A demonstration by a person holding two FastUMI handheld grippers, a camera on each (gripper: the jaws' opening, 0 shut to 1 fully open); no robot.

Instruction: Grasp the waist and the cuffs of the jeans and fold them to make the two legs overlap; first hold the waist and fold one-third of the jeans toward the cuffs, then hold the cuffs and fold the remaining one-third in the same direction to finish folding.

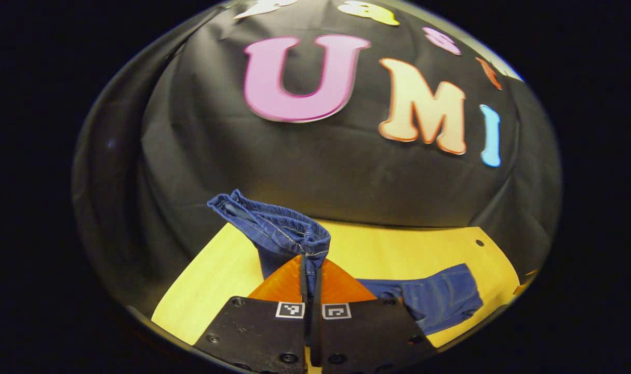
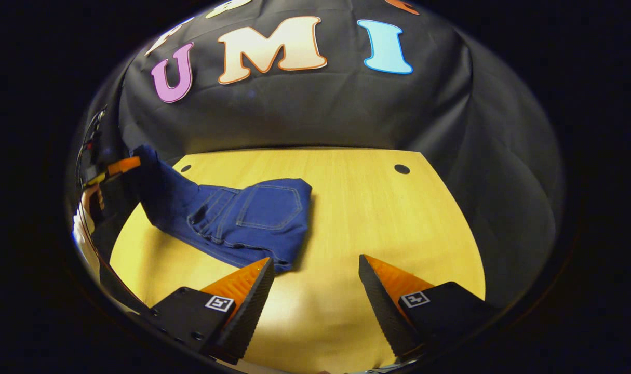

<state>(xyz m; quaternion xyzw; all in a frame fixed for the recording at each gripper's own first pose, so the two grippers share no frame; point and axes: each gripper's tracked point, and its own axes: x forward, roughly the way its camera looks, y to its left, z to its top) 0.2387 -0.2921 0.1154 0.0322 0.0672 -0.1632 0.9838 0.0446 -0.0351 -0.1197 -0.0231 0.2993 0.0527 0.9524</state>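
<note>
Dark blue jeans (image 2: 253,215) lie on the yellow wooden table (image 2: 377,218), waist and back pockets toward the middle, legs running off to the left. In the left gripper view my left gripper (image 1: 311,267) is shut on the bunched cuffs (image 1: 279,228), holding them lifted above the table; the waist part (image 1: 440,298) rests flat to the right. In the right gripper view my right gripper (image 2: 315,267) stands open just in front of the waist edge, nothing between its fingers. The left gripper (image 2: 115,167) with its holding hand shows at the far left there, the legs rising toward it.
Two small round holes (image 2: 401,169) mark the table's far side. Black cloth walls enclose the table at the back and sides. The table's right half (image 2: 398,234) is bare wood.
</note>
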